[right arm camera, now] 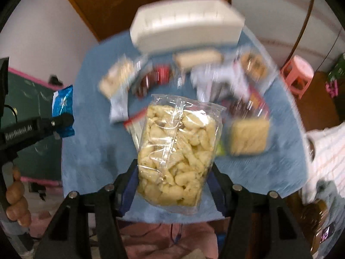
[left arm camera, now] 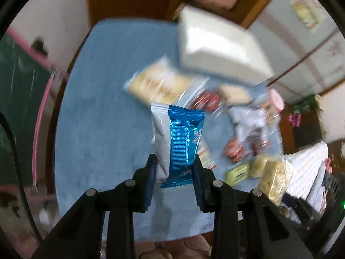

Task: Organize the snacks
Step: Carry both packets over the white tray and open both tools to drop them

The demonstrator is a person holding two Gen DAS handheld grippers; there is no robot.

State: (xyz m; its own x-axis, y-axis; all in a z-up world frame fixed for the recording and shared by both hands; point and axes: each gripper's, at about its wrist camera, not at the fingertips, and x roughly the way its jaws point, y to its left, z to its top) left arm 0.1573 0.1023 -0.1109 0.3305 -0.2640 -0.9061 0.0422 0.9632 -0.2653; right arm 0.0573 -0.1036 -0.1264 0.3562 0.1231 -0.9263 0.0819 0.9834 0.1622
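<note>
My left gripper (left arm camera: 174, 168) is shut on a blue and white foil snack packet (left arm camera: 181, 142) and holds it above the blue table (left arm camera: 103, 129). The left gripper and its packet (right arm camera: 63, 108) also show at the left of the right wrist view. My right gripper (right arm camera: 172, 172) is shut on a clear bag of pale puffed snacks (right arm camera: 179, 155), lifted over the table (right arm camera: 94, 151). A white rectangular bin (left arm camera: 220, 49) stands at the far side of the table; it also shows in the right wrist view (right arm camera: 185, 21). Several loose snack packets (right arm camera: 215, 79) lie in front of it, blurred.
A pink stool (right arm camera: 298, 73) stands right of the table. A wooden door (right arm camera: 112, 2) is behind the bin. A green board with a pink frame (left arm camera: 19, 99) is at the left. A white patterned cloth (right arm camera: 327, 151) lies at the right.
</note>
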